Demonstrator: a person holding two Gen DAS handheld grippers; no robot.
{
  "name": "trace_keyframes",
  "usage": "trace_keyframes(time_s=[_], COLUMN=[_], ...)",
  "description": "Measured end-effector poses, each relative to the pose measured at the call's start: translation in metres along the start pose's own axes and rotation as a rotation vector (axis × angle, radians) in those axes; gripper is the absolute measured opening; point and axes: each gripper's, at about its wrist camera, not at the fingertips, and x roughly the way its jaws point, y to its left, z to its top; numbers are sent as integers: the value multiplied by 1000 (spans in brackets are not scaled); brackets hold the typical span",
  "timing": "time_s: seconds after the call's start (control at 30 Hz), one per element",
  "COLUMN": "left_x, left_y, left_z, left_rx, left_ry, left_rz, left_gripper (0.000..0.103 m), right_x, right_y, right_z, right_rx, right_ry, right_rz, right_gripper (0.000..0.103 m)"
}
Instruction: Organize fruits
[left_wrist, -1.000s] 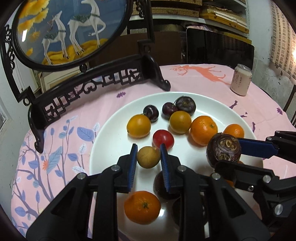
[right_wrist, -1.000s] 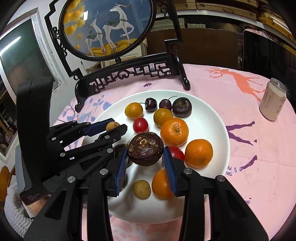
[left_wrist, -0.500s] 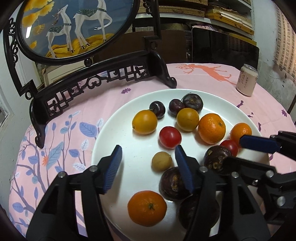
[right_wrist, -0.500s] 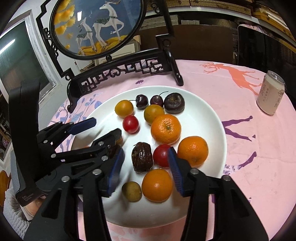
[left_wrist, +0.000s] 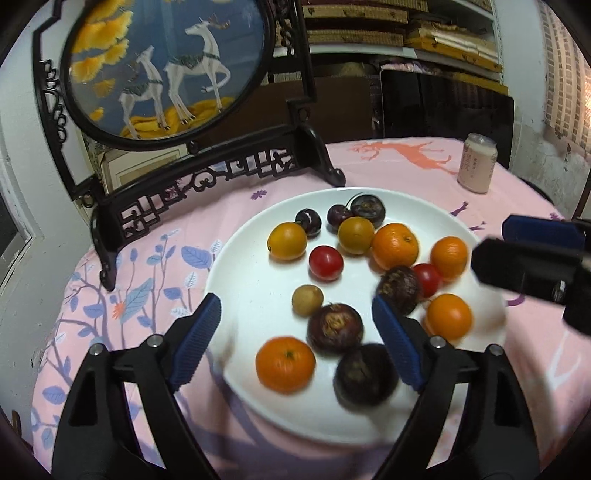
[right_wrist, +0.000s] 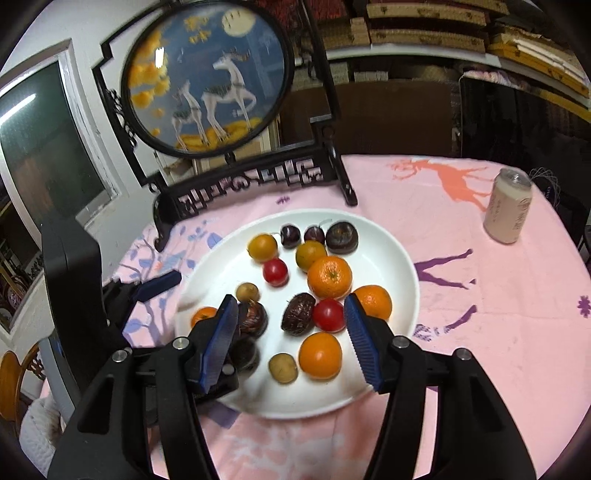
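**Both grippers spread wide over the fruit plate**

Left wrist view: the left gripper (left_wrist: 295, 332) is hovering with its blue-padded fingers (left_wrist: 195, 338) spread wide, gripping nothing. Between and beyond them, the white plate (left_wrist: 243, 273) is sitting in the centre of the frame on the pink surface (left_wrist: 147, 266). On the plate, a small tan fruit (left_wrist: 307, 300) is lying near the middle, with a dark wrinkled fruit (left_wrist: 334, 328) just below it and an orange (left_wrist: 285, 363) at the lower left of the pile. Another dark fruit (left_wrist: 365, 373) is lying at the plate's lower edge, partly behind the right-hand finger. A red tomato (left_wrist: 325, 262) is sitting above the tan fruit, and a third wrinkled fruit (left_wrist: 399, 290) is resting against a second tomato (left_wrist: 428, 278). The right gripper (left_wrist: 532, 254) is entering from the right edge, blurred. A carved screen with deer (left_wrist: 166, 70) is standing at the upper left, and a can (left_wrist: 476, 164) at the upper right.

Right wrist view: the right gripper (right_wrist: 290, 338) is likewise spread wide and empty above the plate (right_wrist: 391, 254). A dark wrinkled fruit (right_wrist: 298, 314) is lying between its fingers, touching a red tomato (right_wrist: 328, 314). An orange (right_wrist: 320, 355) and a tan fruit (right_wrist: 283, 367) are lying in the lower part of the plate. The left gripper (right_wrist: 155, 288) is showing at the left edge, and the can (right_wrist: 508, 206) is standing at the right.
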Motion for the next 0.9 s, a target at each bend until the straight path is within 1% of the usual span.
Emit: trace_keyframes(time_s=[0.03, 0.07, 0.1, 0.13, 0.17, 0.2, 0.27, 0.33, 0.43, 0.53, 0.63, 0.73, 0.9], left_x=[-10, -17, -24, -32, -40, -47, -59, -67, -74, -74, -75, -78, -77], left_y=[0, 0, 1, 1, 2, 2, 2, 2, 3, 5, 7, 8, 5], left_z=[-2, -3, -4, -6, -8, -10, -15, -20, -28, -37, -42, -43, -43], left_rx=[-8, -12, -18, -28, -39, -47, -59, -67, -77, -89, -90, -91, -75], left_ry=[-15, -25, -35, -49, -61, -68, -71, -71, -55, -21, -1, -11, -1], left_rz=[1, 5, 10, 19, 26, 28, 22, 22, 36, 42, 40, 23, -5], left_gripper=[90, 92, 97, 100, 100, 101, 101, 101, 101, 101, 101, 101, 101], right_x=[-10, -18, -26, -34, -41, -46, -54, -55, -52, -48, -45, -41, -34], right_y=[3, 4, 6, 8, 10, 12, 17, 19, 15, 5, 1, 1, 9], right_z=[-1, -3, -5, -8, -12, -15, -23, -30, -42, -57, -67, -73, -80], right_rx=[0, 1, 2, 2, -2, -7, -36, -60, -56, -31, -24, -18, -40], right_ry=[-23, -43, -65, -90, -117, -134, -163, -149, -99, -70, -53, -30, -3], right_rz=[2, 0, -5, -15, -26, -37, -91, -145, -217, -250, -249, -221, -209], right_gripper=[66, 73, 77, 87, 95, 97, 102, 102, 102, 102, 102, 102, 102])
